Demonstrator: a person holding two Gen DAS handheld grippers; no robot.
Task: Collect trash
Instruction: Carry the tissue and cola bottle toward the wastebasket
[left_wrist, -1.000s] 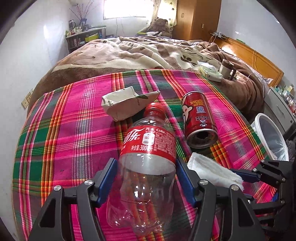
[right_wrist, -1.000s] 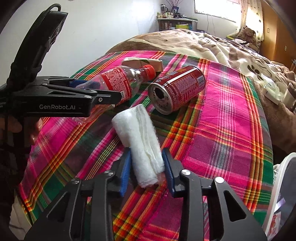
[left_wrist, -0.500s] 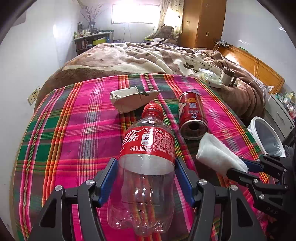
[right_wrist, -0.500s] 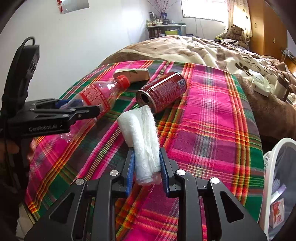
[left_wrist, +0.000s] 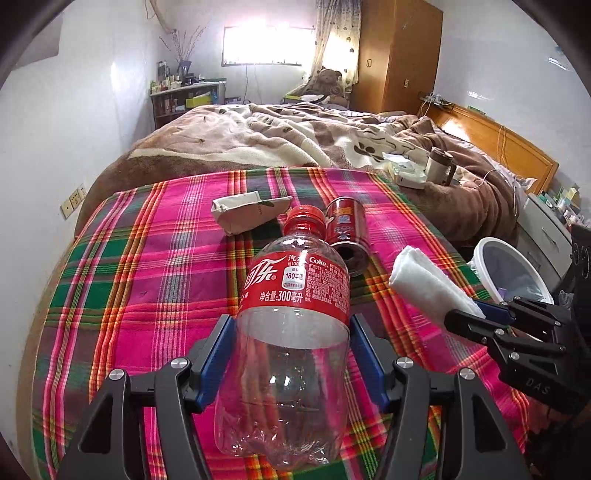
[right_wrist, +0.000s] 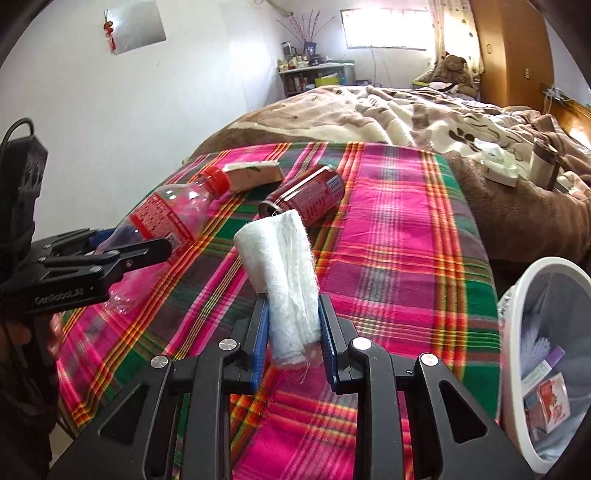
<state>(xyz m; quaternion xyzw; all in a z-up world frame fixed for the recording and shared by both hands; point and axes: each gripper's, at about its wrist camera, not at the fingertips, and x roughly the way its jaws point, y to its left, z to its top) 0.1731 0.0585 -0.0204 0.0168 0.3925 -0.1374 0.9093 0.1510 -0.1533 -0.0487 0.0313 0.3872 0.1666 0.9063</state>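
Observation:
My left gripper (left_wrist: 291, 354) is shut on an empty clear Coke bottle (left_wrist: 295, 295) with a red cap, held above the plaid blanket (left_wrist: 147, 288). My right gripper (right_wrist: 293, 336) is shut on a rolled white tissue (right_wrist: 284, 266), also lifted; it shows in the left wrist view (left_wrist: 428, 284) too. A red can (left_wrist: 345, 229) lies on its side on the blanket, open end toward me, beside a crumpled beige paper carton (left_wrist: 247, 214). The bottle also shows in the right wrist view (right_wrist: 170, 218).
A white trash bin (right_wrist: 524, 295) with a liner and some packaging inside stands on the floor right of the bed. A brown quilt (left_wrist: 295, 136), a tissue pack (left_wrist: 406, 173) and a mug (left_wrist: 439, 166) lie further back. A white wall is at the left.
Both grippers have lifted up and back from the blanket, carrying the bottle and the tissue with them. The can and carton have stayed put.

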